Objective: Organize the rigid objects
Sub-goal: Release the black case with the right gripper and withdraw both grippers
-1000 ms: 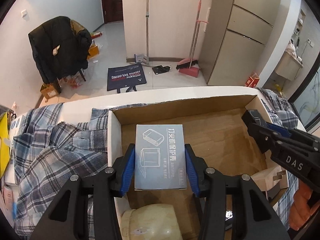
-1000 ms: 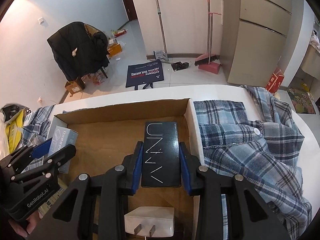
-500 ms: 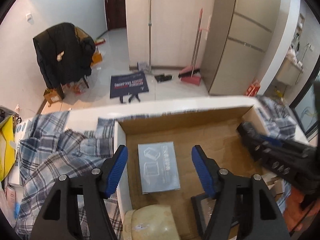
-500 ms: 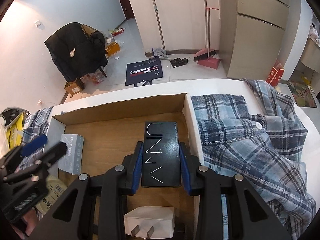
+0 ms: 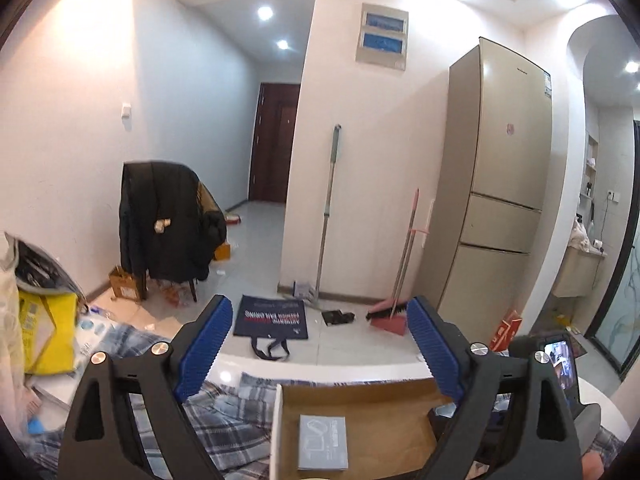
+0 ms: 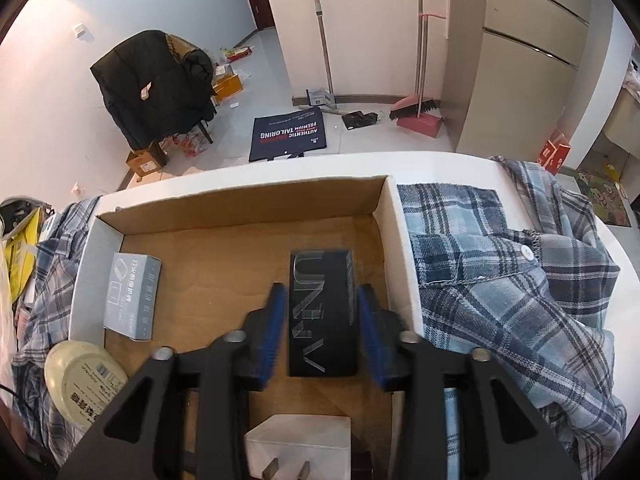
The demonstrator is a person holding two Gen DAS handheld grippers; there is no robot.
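A grey carton [image 5: 323, 442] lies flat on the floor of the open cardboard box [image 5: 360, 390], near its left wall. My left gripper [image 5: 320, 344] hangs above and behind it, jaws wide and still opening, nothing between them. In the right wrist view the same grey carton [image 6: 132, 296] lies at the left of the cardboard box [image 6: 240, 192]. A black carton with silver lettering [image 6: 322, 312] rests on the box floor between the fingers of my right gripper [image 6: 323, 332]. Its jaws are opening and thin gaps show beside the blue pads [image 6: 276, 332].
A white plug adapter [image 6: 298, 444] lies in the box just under the right gripper. A round cream tin [image 6: 86, 384] sits at the box's near left corner. Blue plaid shirts [image 6: 500, 280] are spread on the white table on both sides. A yellow bag [image 5: 48, 332] stands left.
The left gripper let go of the grey carton, opened wide and rose, tilting up toward the room. The right jaws parted slightly from the black carton, which stays in place.
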